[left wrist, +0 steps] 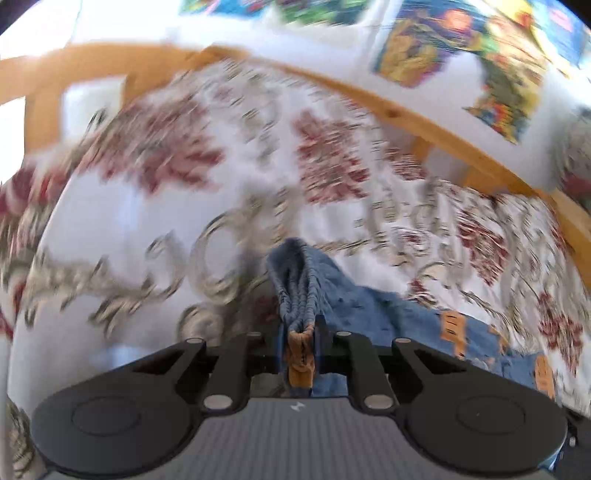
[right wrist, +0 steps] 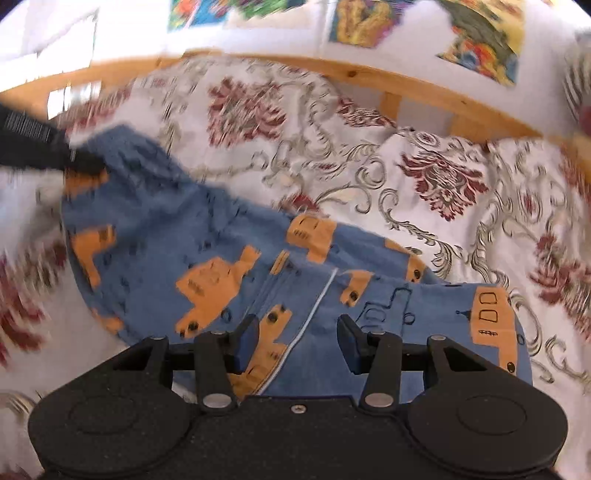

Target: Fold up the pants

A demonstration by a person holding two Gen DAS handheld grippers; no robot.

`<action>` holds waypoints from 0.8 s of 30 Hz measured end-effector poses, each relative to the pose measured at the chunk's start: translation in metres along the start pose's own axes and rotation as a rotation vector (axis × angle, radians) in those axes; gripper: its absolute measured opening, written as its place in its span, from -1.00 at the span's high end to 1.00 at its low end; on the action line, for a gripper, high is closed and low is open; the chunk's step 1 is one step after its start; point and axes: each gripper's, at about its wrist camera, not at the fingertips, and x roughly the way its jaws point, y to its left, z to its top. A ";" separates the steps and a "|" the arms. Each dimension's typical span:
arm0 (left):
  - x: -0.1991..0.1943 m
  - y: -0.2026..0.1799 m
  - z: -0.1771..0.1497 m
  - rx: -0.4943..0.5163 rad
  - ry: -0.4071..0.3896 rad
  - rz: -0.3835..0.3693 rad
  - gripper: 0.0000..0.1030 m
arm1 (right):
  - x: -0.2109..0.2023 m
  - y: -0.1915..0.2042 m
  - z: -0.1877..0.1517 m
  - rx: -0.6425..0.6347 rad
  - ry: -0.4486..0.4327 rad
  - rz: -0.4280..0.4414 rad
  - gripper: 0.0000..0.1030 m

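My left claw point(left wrist: 300, 334) is clamped on a bunched, gathered edge of the pants point(left wrist: 306, 280), most likely the elastic waistband: the ribbed blue cloth is pinched tight between the two fingers point(left wrist: 320, 332), with an orange patch of the print squeezed in the gap. From there the fabric rises in a little ridge ahead of the claw and trails away to my right across the bed. The left wrist view is heavily smeared, so fine detail of the bedspread is hard to read.

My right claw point(right wrist: 295, 341) stands apart, nothing between its fingers point(right wrist: 246, 338), and it hangs just over the pants point(right wrist: 207, 254). They are blue with orange vehicles (diggers and trucks, by the look of them) and small dark marks, and they lie spread on the floral bedspread point(right wrist: 436, 177), running from the upper left of this view down to the lower right beneath my claw. A pale seam line runs down the cloth between the two open fingers. At the upper left end of the garment I can see the left claw point(right wrist: 83, 164) coming in from the edge of the view, its dark tip gripping the cloth there by an orange patch.

The bedspread is white with dark red flowers and grey-green scrolls. Beyond it runs a wooden bed rail point(right wrist: 417, 88), and on the white wall behind hang bright coloured pictures point(right wrist: 364, 22).
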 end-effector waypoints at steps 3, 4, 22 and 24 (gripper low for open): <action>-0.013 -0.030 0.004 0.127 -0.036 -0.006 0.70 | -0.001 -0.033 0.022 0.135 0.025 0.134 0.06; -0.017 -0.041 0.004 0.174 -0.046 -0.009 0.70 | -0.002 -0.046 0.032 0.192 0.028 0.193 0.05; -0.025 -0.175 -0.056 0.692 -0.087 0.029 0.70 | 0.042 -0.015 0.148 0.116 0.311 0.501 -0.35; -0.024 -0.178 -0.061 0.716 -0.092 0.029 0.69 | 0.043 -0.012 0.143 0.106 0.310 0.474 -0.15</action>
